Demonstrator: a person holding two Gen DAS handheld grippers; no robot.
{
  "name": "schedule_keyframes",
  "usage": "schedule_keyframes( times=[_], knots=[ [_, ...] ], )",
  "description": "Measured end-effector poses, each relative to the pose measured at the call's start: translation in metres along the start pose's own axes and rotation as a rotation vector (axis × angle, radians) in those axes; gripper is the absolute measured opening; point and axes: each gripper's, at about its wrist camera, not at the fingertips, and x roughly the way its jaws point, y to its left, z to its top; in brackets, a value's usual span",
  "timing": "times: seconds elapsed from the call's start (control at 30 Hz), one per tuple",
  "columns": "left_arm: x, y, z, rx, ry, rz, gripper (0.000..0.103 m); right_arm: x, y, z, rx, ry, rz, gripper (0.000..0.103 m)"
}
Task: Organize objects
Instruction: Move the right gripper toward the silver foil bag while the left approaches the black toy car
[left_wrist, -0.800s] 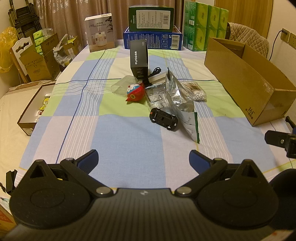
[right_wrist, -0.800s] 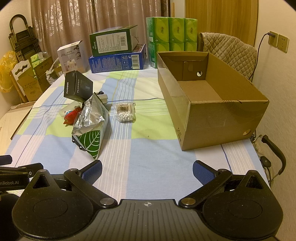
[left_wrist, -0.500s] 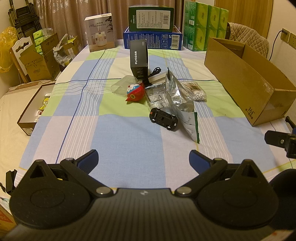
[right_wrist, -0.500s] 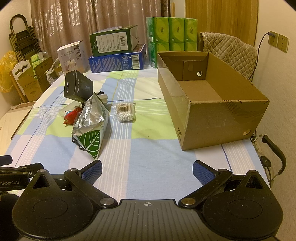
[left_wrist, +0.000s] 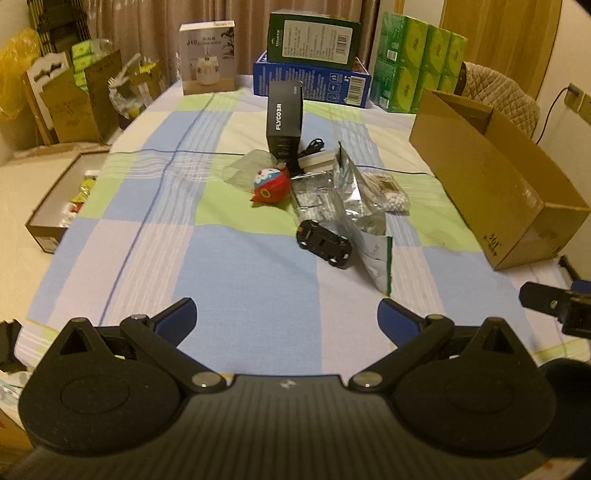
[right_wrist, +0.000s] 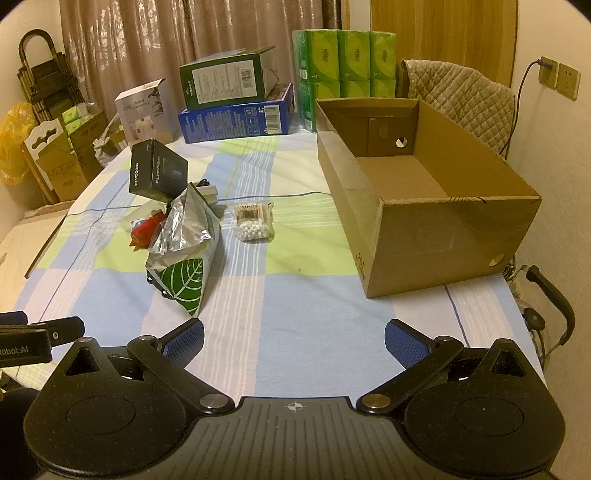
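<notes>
A cluster of loose objects lies mid-table: a black toy car (left_wrist: 324, 243), a red Doraemon toy (left_wrist: 270, 185), a foil leaf-print bag (right_wrist: 186, 251), a bag of cotton swabs (right_wrist: 254, 220), a clear plastic packet (left_wrist: 309, 197) and a black FLYCO box (left_wrist: 284, 118). An open empty cardboard box (right_wrist: 424, 206) stands at the right. My left gripper (left_wrist: 286, 317) is open and empty, near the table's front edge, well short of the car. My right gripper (right_wrist: 293, 341) is open and empty, in front of the cardboard box.
Blue and green cartons (left_wrist: 312, 59), a white appliance box (left_wrist: 207, 57) and green tissue packs (right_wrist: 343, 70) line the far edge. A low box of items (left_wrist: 61, 206) sits off the left side. A padded chair (right_wrist: 461, 99) stands behind the cardboard box. The checked tablecloth (right_wrist: 295, 302) covers the table.
The left wrist view has shifted slightly, with the table contents sitting a little lower and blurred. The right gripper has not moved. Both grippers stay open.
</notes>
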Motion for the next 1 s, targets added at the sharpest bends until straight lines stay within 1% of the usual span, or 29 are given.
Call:
schedule_keyframes(
  times=[0.13,0.23,0.4,0.53,0.73,0.87,1.0],
  knots=[
    [-0.002,0.003,0.009,0.022,-0.035,-0.002,0.102,-0.003,-0.002,0.008,0.023,-0.016,0.036,0.101],
    [0.000,0.009,0.019,0.043,-0.055,0.016,0.102,0.000,0.002,0.017,0.038,-0.019,0.074,0.101],
    [0.014,0.024,0.032,0.052,-0.052,0.037,0.102,0.011,0.016,0.031,0.030,-0.024,0.129,0.101],
    [0.030,0.036,0.041,0.056,-0.042,0.056,0.102,0.030,0.032,0.040,0.004,-0.014,0.148,0.101],
    [0.059,0.052,0.052,0.054,-0.021,0.053,0.102,0.069,0.056,0.053,-0.035,0.006,0.169,0.101],
    [0.075,0.059,0.058,0.064,-0.010,0.043,0.102,0.096,0.068,0.059,-0.056,0.029,0.180,0.093],
    [0.088,0.065,0.061,0.067,0.002,0.039,0.102,0.122,0.078,0.063,-0.072,0.056,0.194,0.090]
  ],
)
